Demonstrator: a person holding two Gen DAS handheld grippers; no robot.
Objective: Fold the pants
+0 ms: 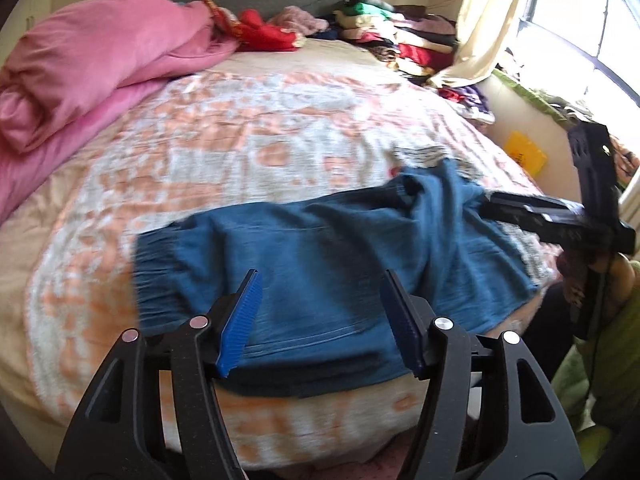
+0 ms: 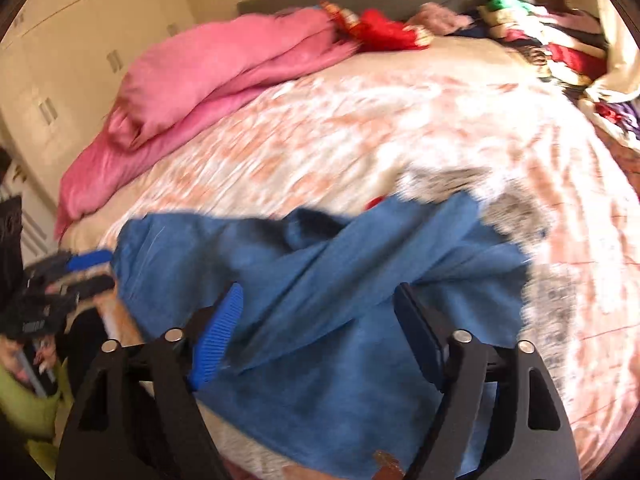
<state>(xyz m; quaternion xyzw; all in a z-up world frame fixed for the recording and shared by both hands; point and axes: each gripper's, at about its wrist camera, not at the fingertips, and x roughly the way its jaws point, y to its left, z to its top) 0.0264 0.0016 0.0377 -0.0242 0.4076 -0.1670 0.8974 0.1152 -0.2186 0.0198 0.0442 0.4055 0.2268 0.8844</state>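
Note:
Blue pants (image 1: pixel 320 248) lie rumpled across the near part of the bed, elastic waistband at the left; they also show in the right wrist view (image 2: pixel 340 300). My left gripper (image 1: pixel 320 284) is open and empty, its blue-padded jaws spread just above the pants' near edge. My right gripper (image 2: pixel 320 300) is open and empty over the bunched leg end of the pants. It also shows from the side in the left wrist view (image 1: pixel 532 216), at the pants' right end. The left gripper shows blurred at the left edge of the right wrist view (image 2: pixel 86 270).
The bed has a peach and white patterned cover (image 1: pixel 240 140). A pink duvet (image 1: pixel 88 72) lies at the far left. Red cloth (image 1: pixel 264 30) and a pile of folded clothes (image 1: pixel 404 36) sit by the headboard. A grey patterned garment (image 2: pixel 516 208) lies under the pants. A window (image 1: pixel 580 20) is on the right.

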